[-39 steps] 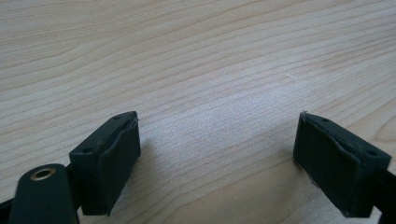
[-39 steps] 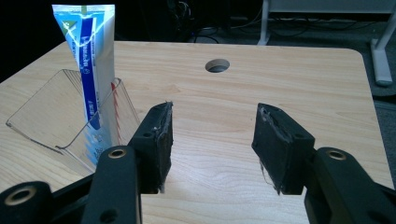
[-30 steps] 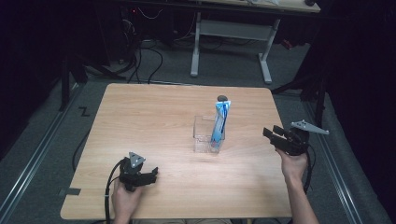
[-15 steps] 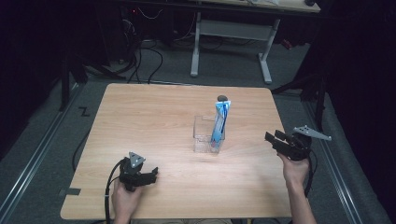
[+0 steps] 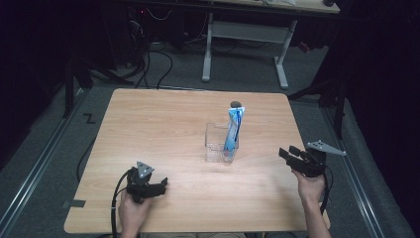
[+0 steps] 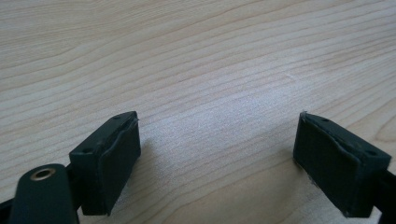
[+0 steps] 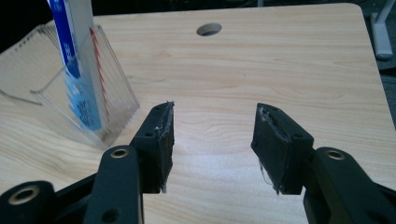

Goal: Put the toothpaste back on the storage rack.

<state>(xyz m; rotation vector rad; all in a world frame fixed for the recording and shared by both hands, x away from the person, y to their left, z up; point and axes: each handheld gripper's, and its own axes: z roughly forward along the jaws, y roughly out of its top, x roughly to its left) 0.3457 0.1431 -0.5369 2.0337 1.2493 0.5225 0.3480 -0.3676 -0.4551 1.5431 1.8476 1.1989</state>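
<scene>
A clear plastic box (image 5: 220, 143) stands in the middle of the wooden table (image 5: 163, 129), with a blue and white tube (image 5: 233, 130) upright in it. In the right gripper view, the clear plastic box (image 7: 42, 79) and the blue and white tube (image 7: 70, 51) lie ahead to the left. My right gripper (image 5: 287, 153) hangs open near the table's right edge, pointing at the box. In its own view, the right gripper (image 7: 212, 140) has just been closing slightly, with nothing between its jaws. My left gripper (image 5: 161, 186) rests open at the front left. In its own view, the left gripper (image 6: 217, 158) holds nothing over bare wood.
A round cable hole (image 5: 236, 104) sits in the table behind the box, and the same round cable hole (image 7: 208, 29) shows far ahead of the right gripper. A white desk frame (image 5: 247, 34) and cables stand on the floor beyond the table.
My right gripper has sunk a little and drifted toward the table's near right edge. The left gripper, box and tube have not moved.
</scene>
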